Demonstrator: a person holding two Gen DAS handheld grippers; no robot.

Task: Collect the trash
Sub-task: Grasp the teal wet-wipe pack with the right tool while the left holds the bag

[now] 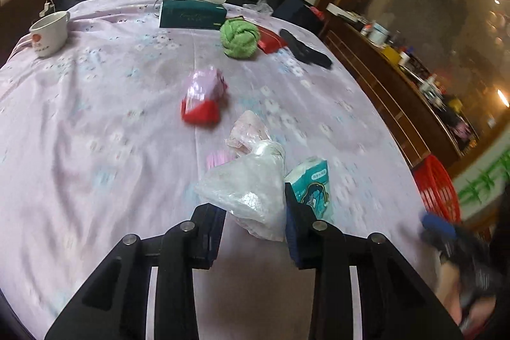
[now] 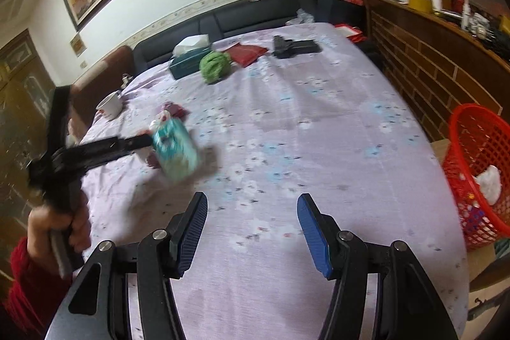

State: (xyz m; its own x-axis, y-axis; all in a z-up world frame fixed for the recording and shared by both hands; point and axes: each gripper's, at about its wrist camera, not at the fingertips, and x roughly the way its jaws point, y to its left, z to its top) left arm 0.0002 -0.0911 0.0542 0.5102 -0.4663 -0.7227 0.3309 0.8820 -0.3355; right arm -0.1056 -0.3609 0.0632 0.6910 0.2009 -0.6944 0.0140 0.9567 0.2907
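My left gripper [image 1: 255,209] has its jaws around a crumpled clear plastic bag [image 1: 251,184] over the lilac tablecloth [image 1: 95,133]; the jaws look partly closed on it. A teal tissue pack [image 1: 314,184] lies just right of it, and a pink-and-red wrapper [image 1: 204,94] lies farther off. In the right wrist view the left gripper [image 2: 140,142] is blurred beside the teal tissue pack [image 2: 177,148]. My right gripper [image 2: 251,228] is open and empty above the cloth. A red mesh basket [image 2: 478,168] with white trash stands at the right edge of the table.
A white mug [image 1: 49,32], a green tissue box [image 1: 191,11], a green cloth ball [image 1: 239,37], a red pouch [image 1: 271,40] and a dark object [image 1: 306,48] sit at the far side. A wooden counter [image 2: 430,53] runs along the right. A dark sofa [image 2: 255,11] is behind.
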